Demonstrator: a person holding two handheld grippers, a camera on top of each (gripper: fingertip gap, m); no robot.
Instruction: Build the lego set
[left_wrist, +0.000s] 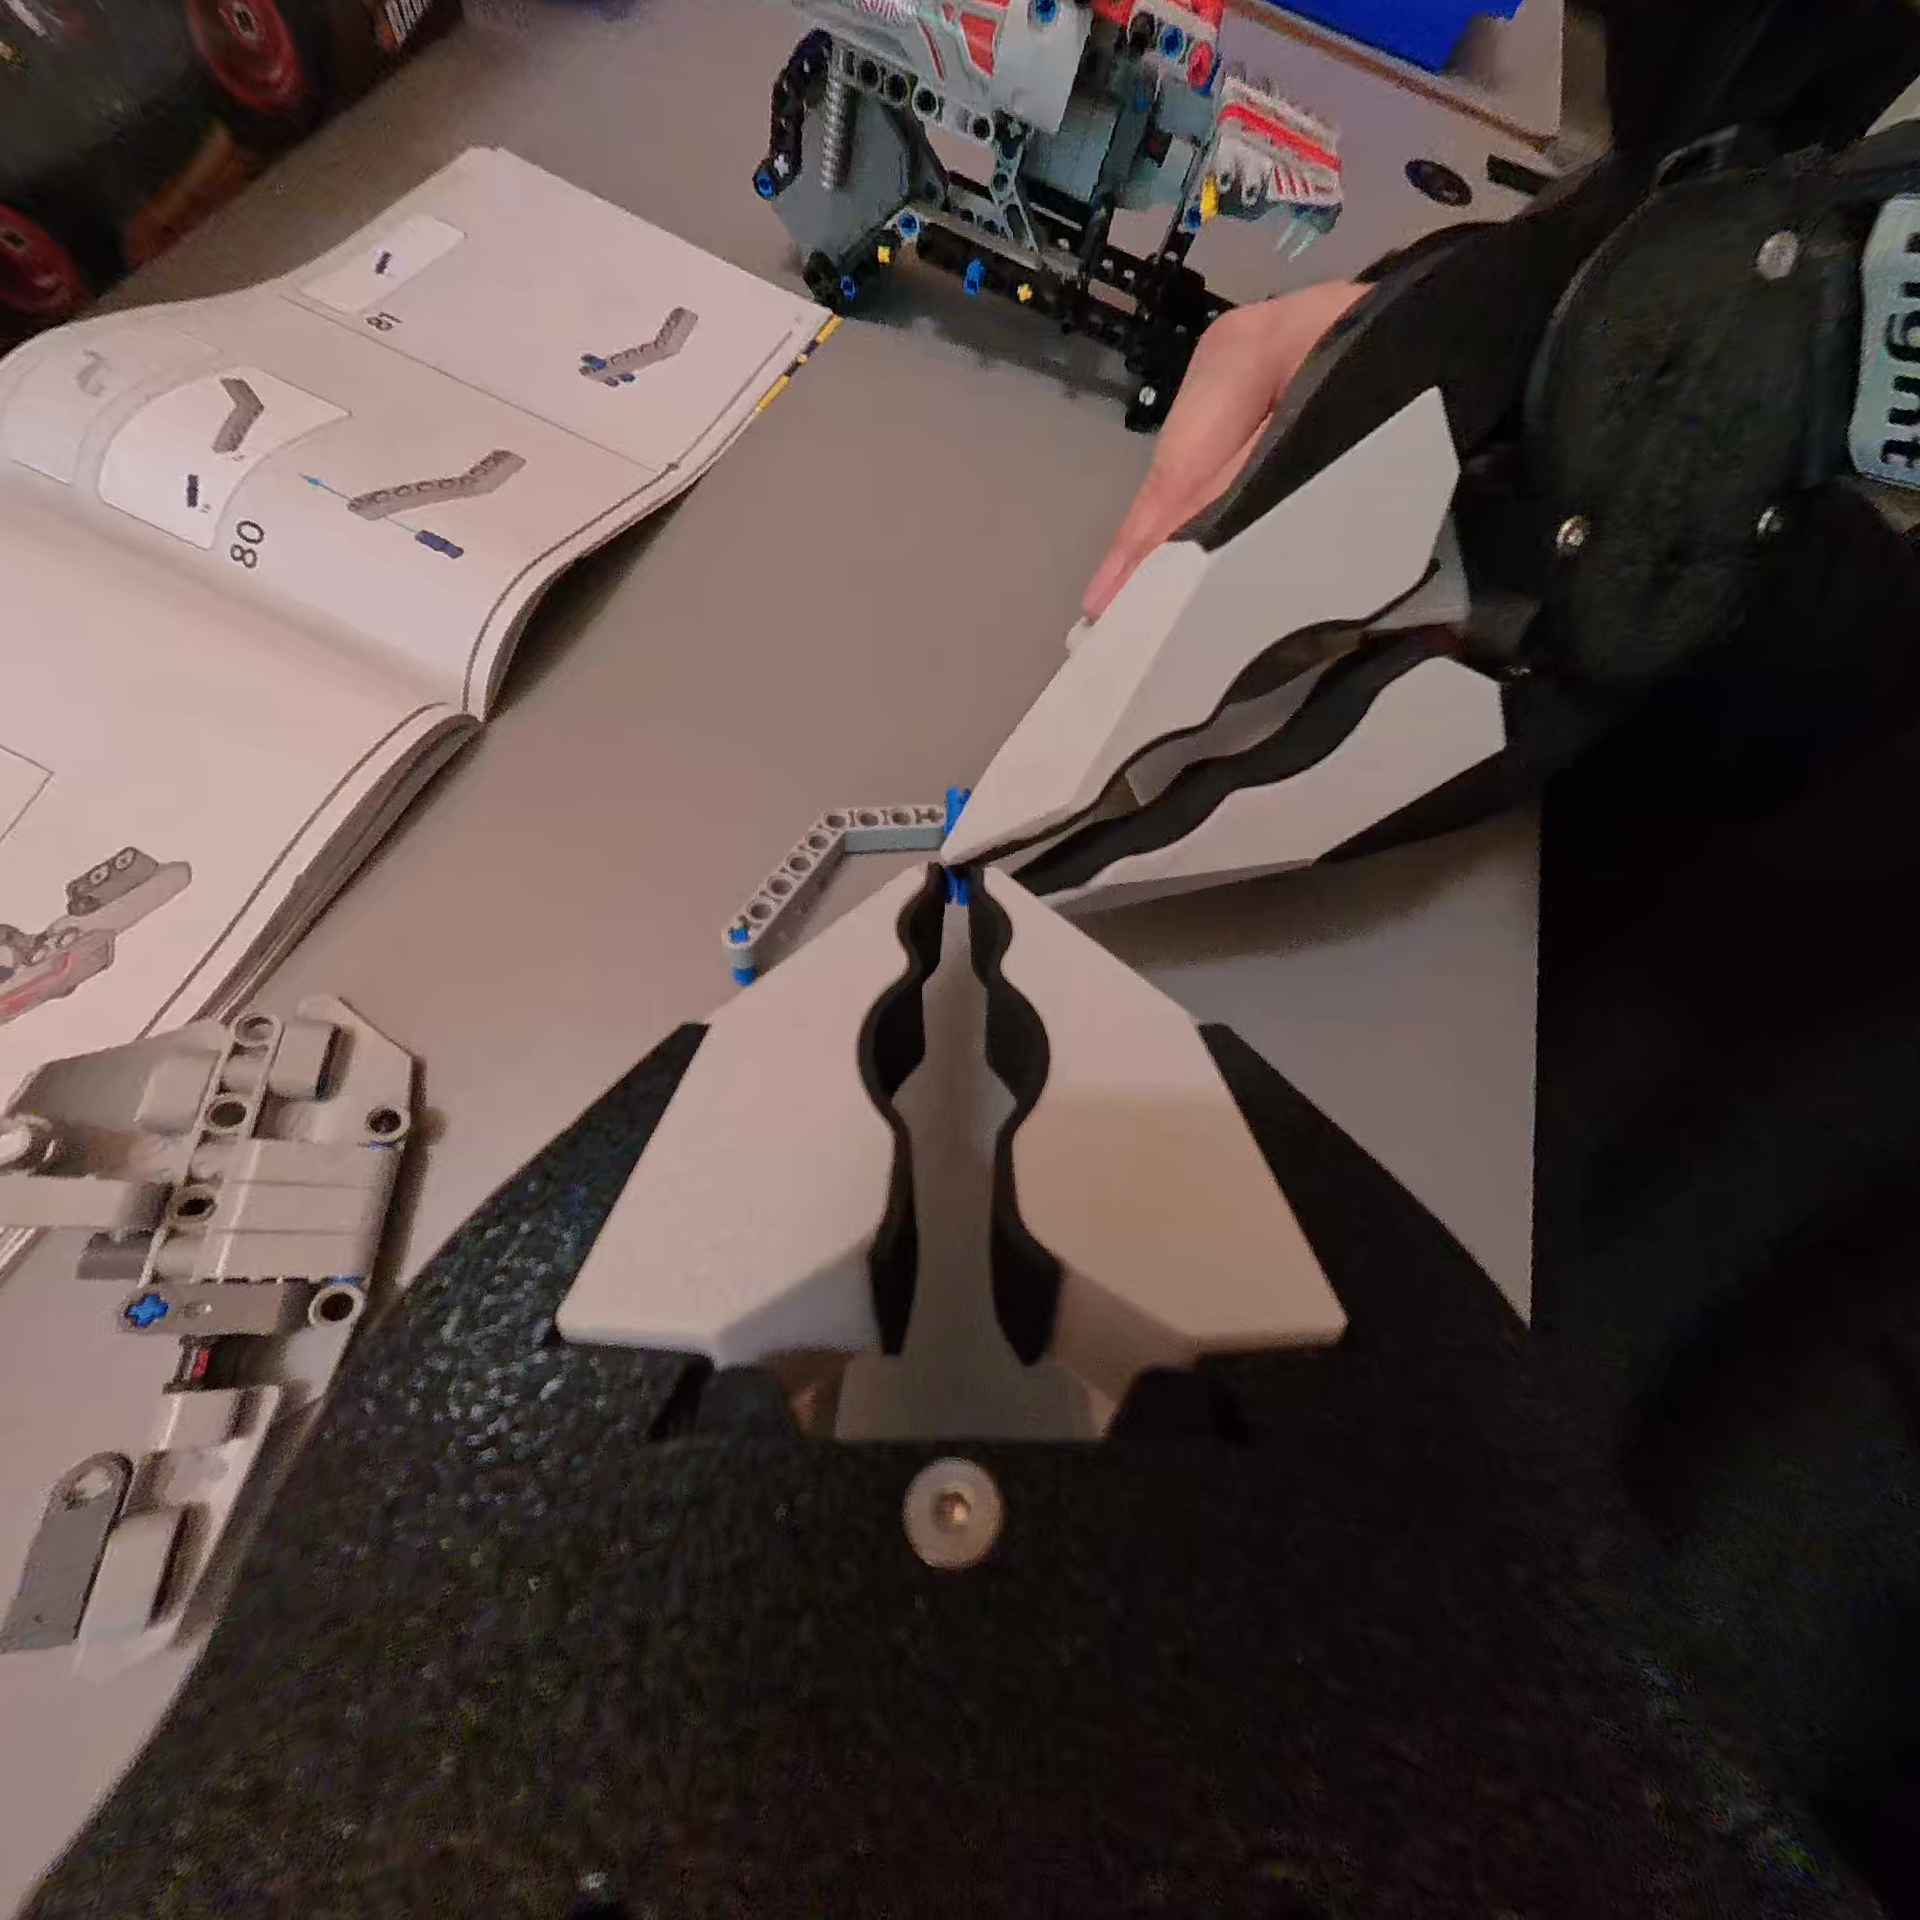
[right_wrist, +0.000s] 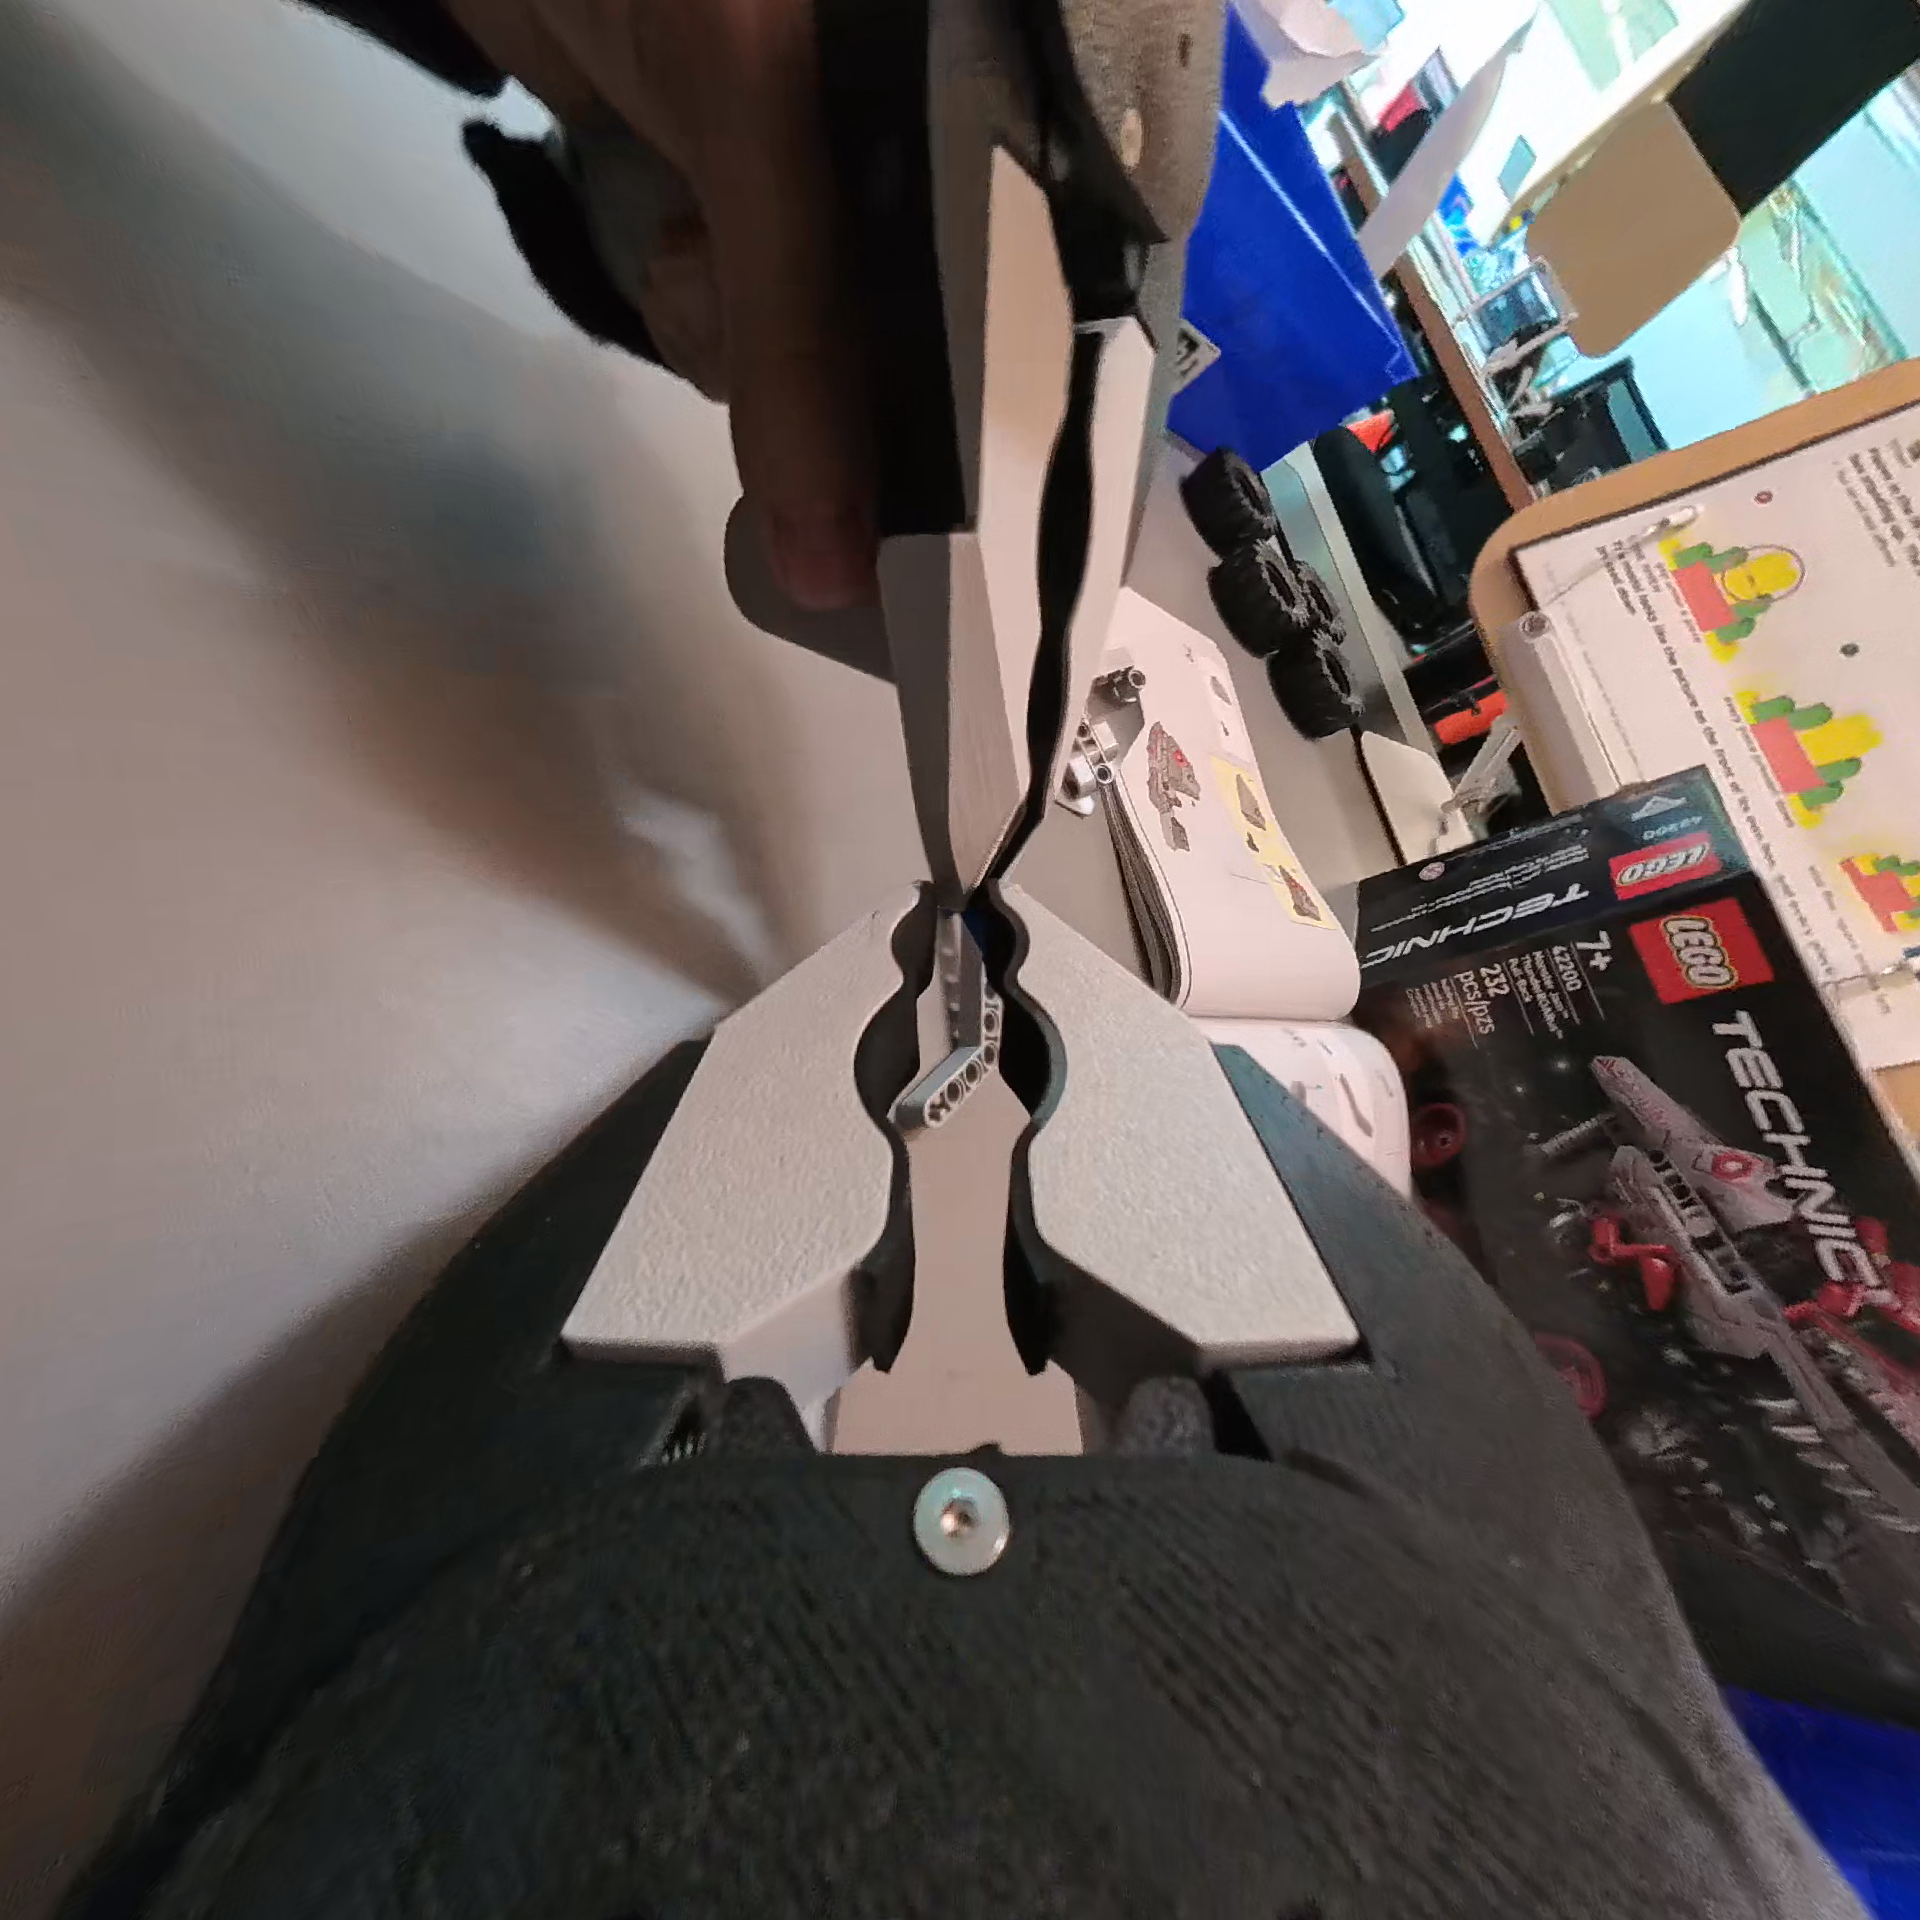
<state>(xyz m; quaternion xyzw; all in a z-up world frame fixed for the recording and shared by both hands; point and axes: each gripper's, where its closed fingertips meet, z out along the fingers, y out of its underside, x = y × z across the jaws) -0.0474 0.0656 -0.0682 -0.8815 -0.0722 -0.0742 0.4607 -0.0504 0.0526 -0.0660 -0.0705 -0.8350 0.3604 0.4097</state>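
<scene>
Left tongs (left_wrist: 954, 883) pinching blue pin (left_wrist: 954, 886); right tongs (right_wrist: 961, 909) clamping grey beam (right_wrist: 961, 1060).

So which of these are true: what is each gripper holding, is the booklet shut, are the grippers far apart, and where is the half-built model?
1. The left gripper pinches a small blue pin. True.
2. The right gripper is shut on one end of a grey angled beam. True.
3. The instruction booklet is shut. False: it lies open on the table.
4. The two grippers are far apart. False: their tips nearly meet at the end of the beam.
5. The part-built model sits on the booklet. False: it stands on the table beyond the booklet.
</scene>
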